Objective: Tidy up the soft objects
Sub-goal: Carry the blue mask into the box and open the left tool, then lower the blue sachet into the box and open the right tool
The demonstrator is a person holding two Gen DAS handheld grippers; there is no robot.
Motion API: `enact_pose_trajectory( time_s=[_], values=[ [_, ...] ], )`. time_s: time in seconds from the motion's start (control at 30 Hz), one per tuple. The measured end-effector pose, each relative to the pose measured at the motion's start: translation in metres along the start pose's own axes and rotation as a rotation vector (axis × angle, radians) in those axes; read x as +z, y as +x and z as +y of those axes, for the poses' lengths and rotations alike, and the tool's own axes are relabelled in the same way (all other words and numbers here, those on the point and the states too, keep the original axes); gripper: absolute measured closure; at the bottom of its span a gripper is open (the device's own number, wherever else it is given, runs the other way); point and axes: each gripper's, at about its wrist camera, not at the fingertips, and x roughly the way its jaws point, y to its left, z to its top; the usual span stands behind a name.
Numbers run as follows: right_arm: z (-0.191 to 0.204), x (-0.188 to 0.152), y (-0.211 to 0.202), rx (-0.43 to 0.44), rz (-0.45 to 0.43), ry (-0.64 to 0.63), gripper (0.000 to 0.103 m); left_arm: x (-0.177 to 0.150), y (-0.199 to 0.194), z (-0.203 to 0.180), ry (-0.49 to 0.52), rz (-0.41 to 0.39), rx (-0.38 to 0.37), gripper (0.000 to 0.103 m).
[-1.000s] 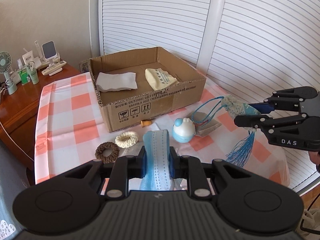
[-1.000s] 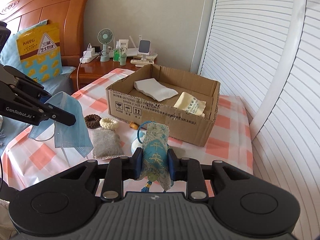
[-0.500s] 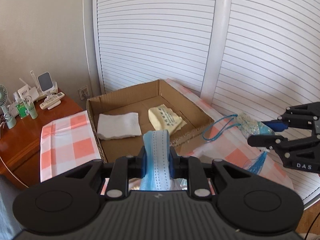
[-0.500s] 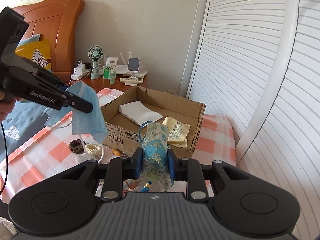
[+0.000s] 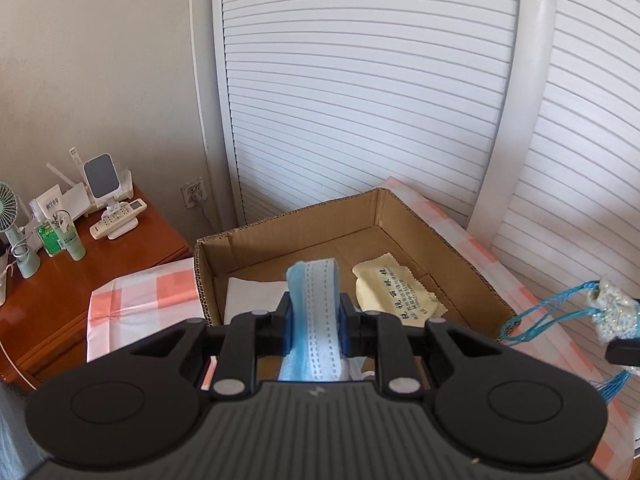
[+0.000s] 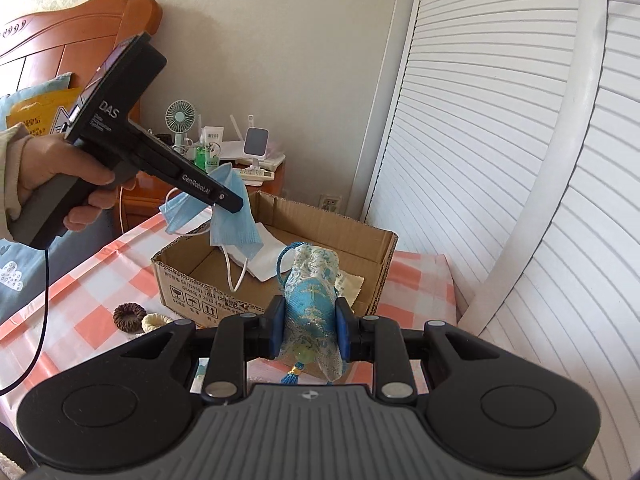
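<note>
Nearest to me, the left hand-held gripper (image 5: 314,322) has a pleated blue paper face mask (image 5: 314,320) between its pads; its jaws have just been easing apart, though the mask has not dropped out of them. A second ago that mask hung over the checked bench short of the open brown cardboard box (image 5: 452,240); now it dangles above the box's near-left part, over the folded white cloth (image 6: 266,254) lying inside, so a release looks close. The person's left hand (image 6: 60,188) grips the handle with the tool pitched downward, ear loops trailing.

Just right of the box's front wall, the right hand-held gripper (image 6: 310,330) is pinched tight on a turquoise brocade sachet with a blue cord and tassel (image 6: 312,312), carried higher than before and aimed down toward the box. Inside, beside the white cloth, lies a pale yellow printed cloth (image 5: 396,290). Two knitted hair rings (image 6: 138,318) wait on the pink-and-white checked bench (image 6: 92,280), left of the box's front.
</note>
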Motion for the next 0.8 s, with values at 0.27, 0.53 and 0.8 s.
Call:
enact_pose_trajectory(
  time_s=[0.27, 0.53, 0.8],
  values=[
    [-0.004, 0.015, 0.012, 0.003, 0.000, 0.010, 0.073, -0.016, 0.016, 0.009, 0.005, 0.041, -0.032, 0.017],
    [-0.008, 0.034, 0.029, 0.001, -0.002, 0.022, 0.073, -0.038, -0.024, 0.007, -0.002, -0.010, -0.012, 0.005],
    [-0.018, 0.067, 0.072, 0.030, 0.026, 0.070, 0.073, -0.081, -0.073, -0.010, 0.000, -0.057, 0.035, 0.002]
  ],
)
